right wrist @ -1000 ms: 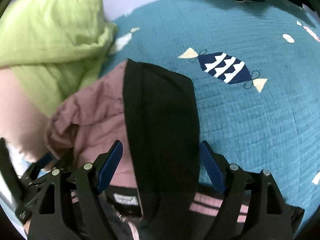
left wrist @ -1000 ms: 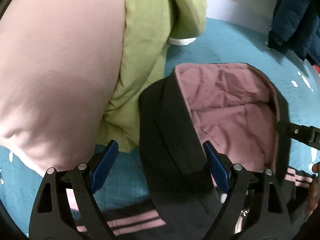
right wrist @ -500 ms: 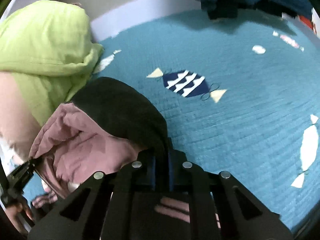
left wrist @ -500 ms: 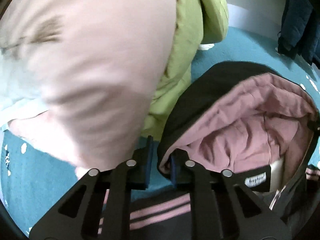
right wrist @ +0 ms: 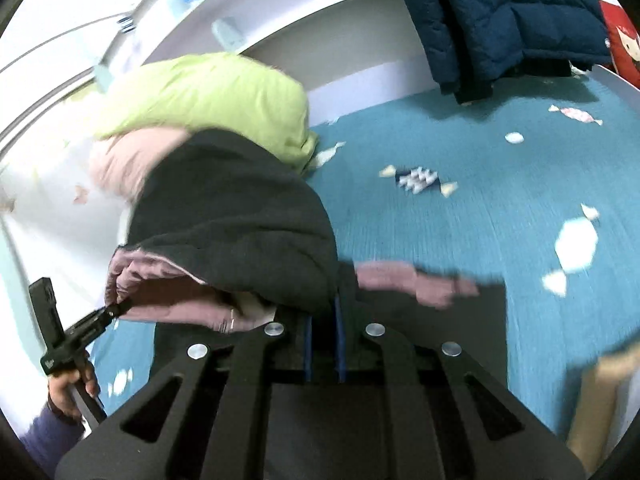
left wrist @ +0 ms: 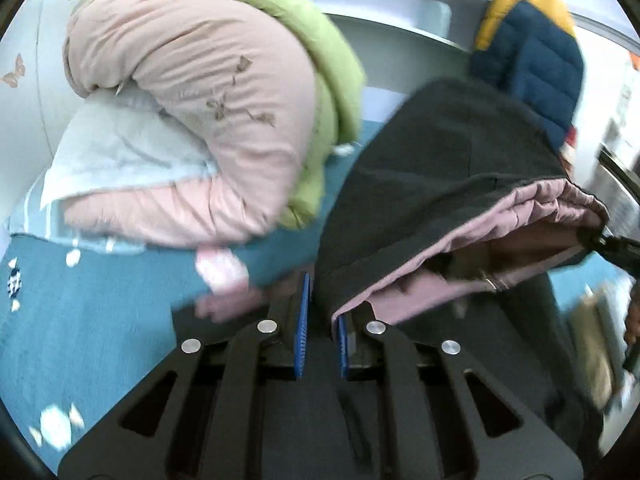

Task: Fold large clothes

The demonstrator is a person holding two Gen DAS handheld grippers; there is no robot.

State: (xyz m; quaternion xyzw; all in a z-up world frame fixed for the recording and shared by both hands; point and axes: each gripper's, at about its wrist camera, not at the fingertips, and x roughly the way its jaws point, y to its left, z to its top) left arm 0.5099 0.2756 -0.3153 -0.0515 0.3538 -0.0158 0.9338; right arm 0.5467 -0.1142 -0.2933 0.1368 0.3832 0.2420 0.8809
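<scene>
Hood (left wrist: 440, 184) above the bedspread (left wrist: 80, 312), bedding pile (left wrist: 208, 128) left, hanging jacket (left wrist: 536, 64) behind.

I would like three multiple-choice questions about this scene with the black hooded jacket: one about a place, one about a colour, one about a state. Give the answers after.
1. Where is the navy puffer jacket?
A. at the far edge of the bed, by the white wall
B. under the green quilt
C. between the grippers

2. What colour is the lining of the black hooded jacket?
A. yellow
B. dusty pink
C. white

3. What is the left gripper doing?
A. open above the blanket
B. shut on the hood edge
C. holding a pillow

Answers: 1 A, it lies beyond the teal blanket. 2 B, pink shows inside the hood. 3 B, the blue pads pinch the fabric.
</scene>
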